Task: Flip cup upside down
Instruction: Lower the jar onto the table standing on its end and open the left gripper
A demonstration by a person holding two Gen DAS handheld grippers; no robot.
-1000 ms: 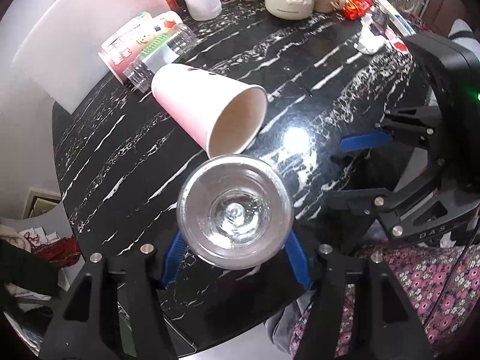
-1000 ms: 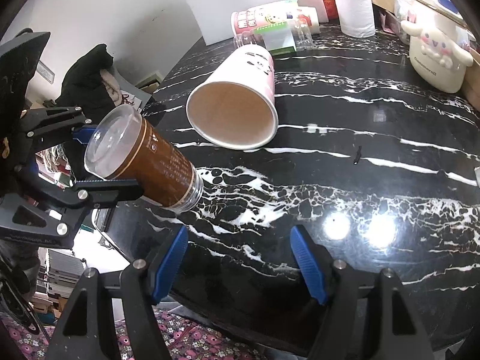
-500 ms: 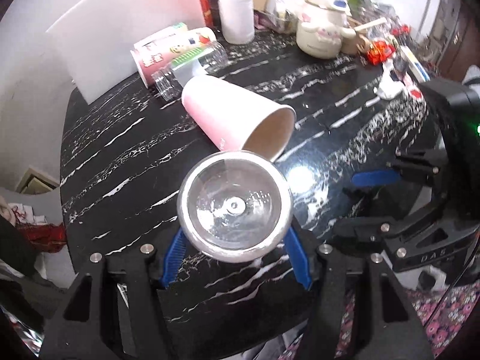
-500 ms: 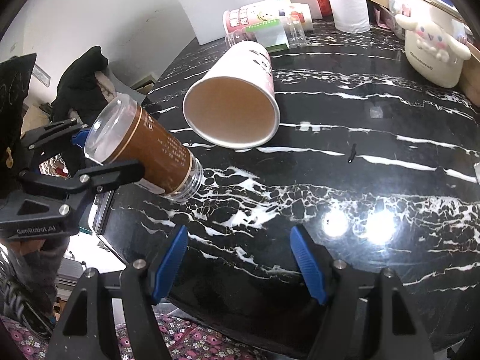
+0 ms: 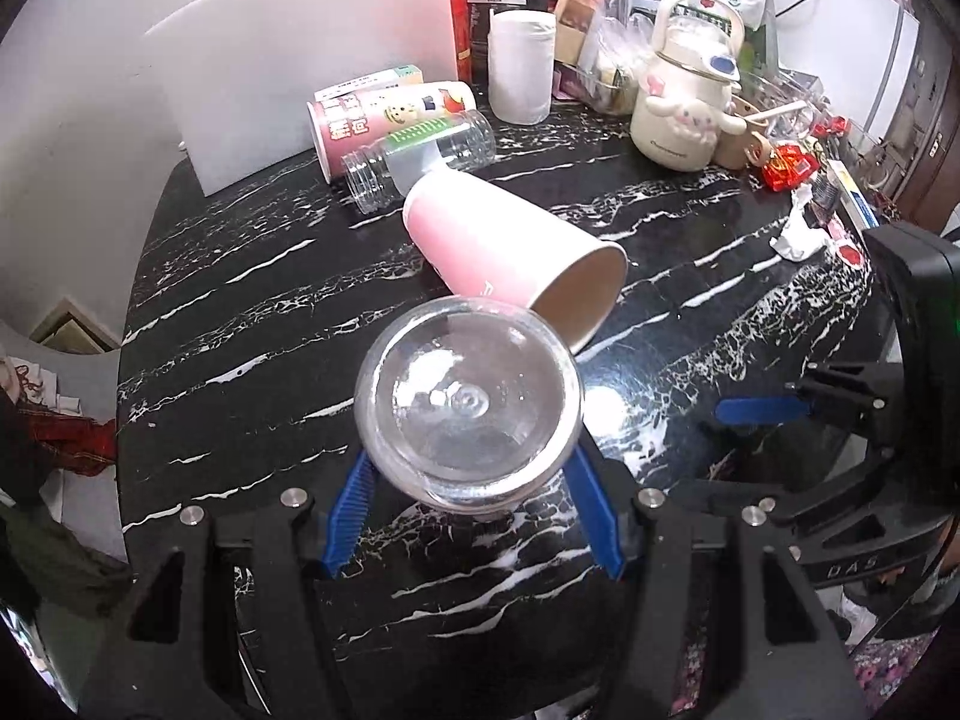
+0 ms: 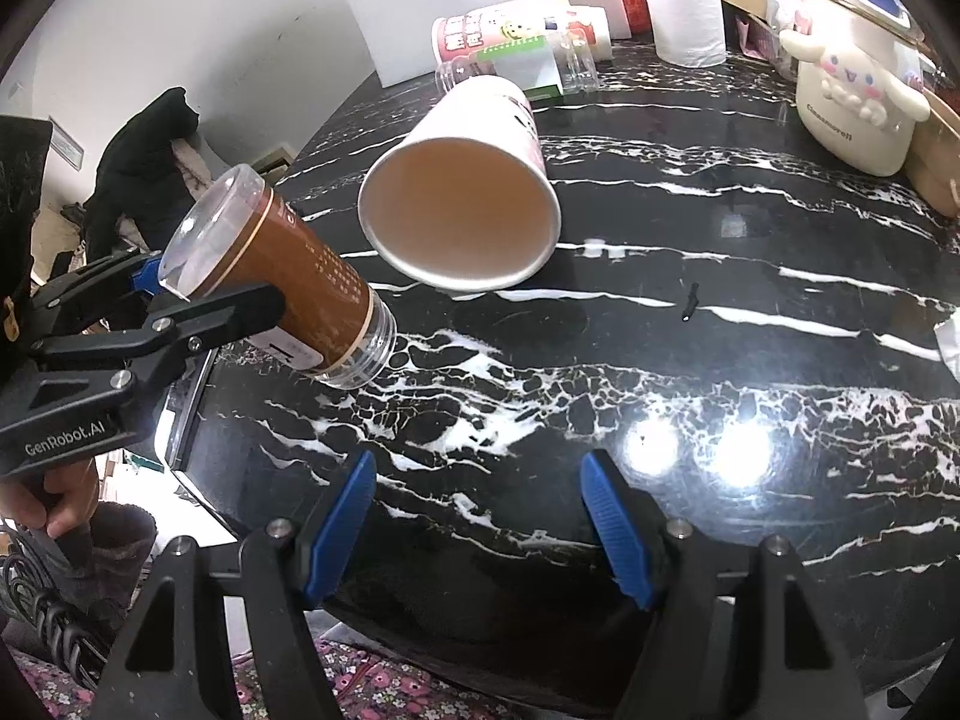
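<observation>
My left gripper [image 5: 471,516] is shut on a clear plastic cup with a brown label [image 6: 288,288]. In the left wrist view I see its round clear base [image 5: 468,408] facing the camera. In the right wrist view the cup is tilted, base up to the left, open mouth down near the black marble table [image 6: 660,360]. My right gripper [image 6: 480,525] is open and empty above the table's front edge. The left gripper [image 6: 150,312] shows at the left of the right wrist view.
A pink paper cup [image 5: 510,246] lies on its side mid-table, mouth toward me [image 6: 459,219]. Behind it lie a clear bottle [image 5: 420,159] and a printed can [image 5: 390,117]. A paper roll [image 5: 519,66], a white kettle [image 5: 684,108] and packages stand at the back.
The left gripper has tipped the brown-label cup further, its mouth lower toward the table, and drawn back slightly. The right gripper has stayed open in place.
</observation>
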